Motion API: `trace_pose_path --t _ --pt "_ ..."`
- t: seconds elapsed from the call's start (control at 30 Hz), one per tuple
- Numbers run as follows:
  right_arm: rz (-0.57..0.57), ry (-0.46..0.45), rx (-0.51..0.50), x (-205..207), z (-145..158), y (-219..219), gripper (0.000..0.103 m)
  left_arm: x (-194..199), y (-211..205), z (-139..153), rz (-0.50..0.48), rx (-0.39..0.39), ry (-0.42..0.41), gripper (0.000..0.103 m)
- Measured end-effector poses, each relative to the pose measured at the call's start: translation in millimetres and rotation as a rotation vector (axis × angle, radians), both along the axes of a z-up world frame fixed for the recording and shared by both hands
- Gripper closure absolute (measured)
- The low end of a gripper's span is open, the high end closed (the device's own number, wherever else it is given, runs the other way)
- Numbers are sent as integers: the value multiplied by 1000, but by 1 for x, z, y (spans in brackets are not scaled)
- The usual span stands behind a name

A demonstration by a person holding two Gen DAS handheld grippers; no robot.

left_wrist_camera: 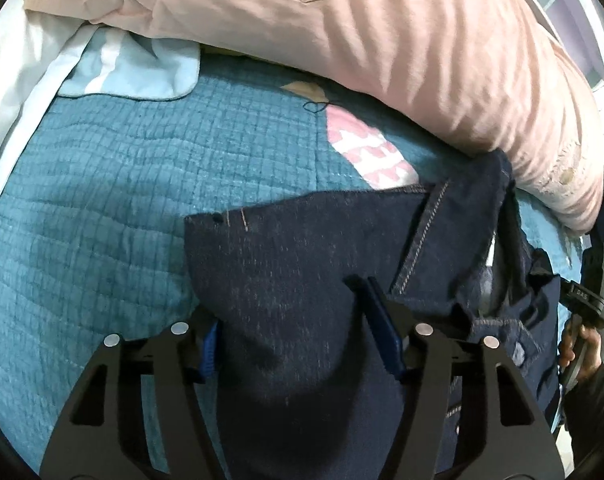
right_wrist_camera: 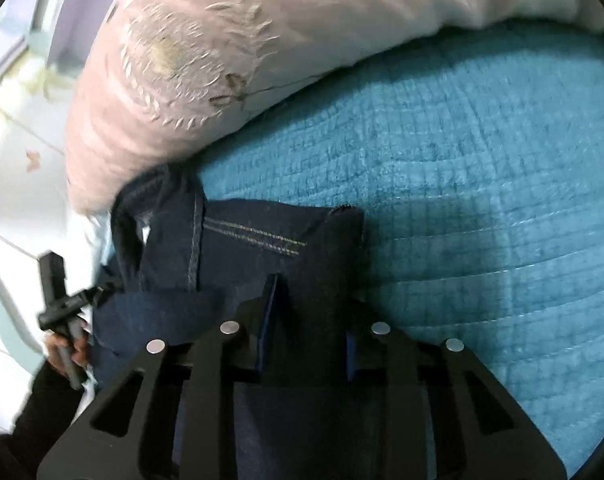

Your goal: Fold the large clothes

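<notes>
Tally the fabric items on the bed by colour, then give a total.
Dark navy: 1, the jeans, with denim lying between the fingers of both the left gripper and the right gripper.
Teal: 1, the quilted bedspread.
Pink: 1, the embroidered pillow.
Light blue: 1, the small cloth.
Total: 4.

Black claw [left_wrist_camera: 292,332], blue pads [left_wrist_camera: 209,346], silver rivets

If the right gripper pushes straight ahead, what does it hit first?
The right gripper already has the dark jeans between its fingers; going on, it likely meets the pink pillow on the teal quilt, though depth is unclear.
</notes>
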State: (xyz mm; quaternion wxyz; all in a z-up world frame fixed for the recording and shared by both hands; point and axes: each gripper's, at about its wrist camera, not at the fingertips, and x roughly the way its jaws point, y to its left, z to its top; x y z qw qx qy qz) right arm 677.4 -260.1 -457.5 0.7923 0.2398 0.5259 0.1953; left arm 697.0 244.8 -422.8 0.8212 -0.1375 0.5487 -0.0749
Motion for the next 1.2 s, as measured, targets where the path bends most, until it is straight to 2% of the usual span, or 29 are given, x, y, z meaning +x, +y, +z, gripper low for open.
trace_pose_path --t 0.07,0.1,0.13,0.17,0.2,0.27,0.33,0.4,0.63,0.77,0.93,1.03,1.2 --pt "1 12 26 3 -1 0 73 6 -2 0 13 3 3 43" --pt "7 12 6 4 1 2 82 6 -5 2 5 30 -6 52" --pt "13 -1 -29 4 5 5 88 5 -6 3 -8 48 -14 56" --pt "22 -11 -38 2 9 7 94 3 -5 5 -16 53 -21 66" --pt "21 -29 -42 0 14 9 95 1 -2 8 -19 36 -29 77" --pt "26 -73 -35 -5 25 10 95 -2 3 14 -30 -21 -34 86" --pt "31 -112 -9 -10 39 9 96 -9 1 28 -66 -8 -72 87" --pt "47 -148 -26 -14 56 13 96 -15 -7 45 -111 41 -115 88" --pt "85 -274 -104 -29 114 31 96 -39 -13 96 -129 80 -235 88" --pt "80 -356 -145 -34 146 34 96 -43 -6 117 -97 74 -286 88" --pt "12 -428 -173 -19 176 41 96 -22 -11 148 -37 60 -341 88" --pt "-17 -501 -212 -17 197 48 96 -13 -19 171 -39 68 -396 88" --pt "40 -563 -240 -33 201 53 96 -29 -15 174 -69 40 -424 88"
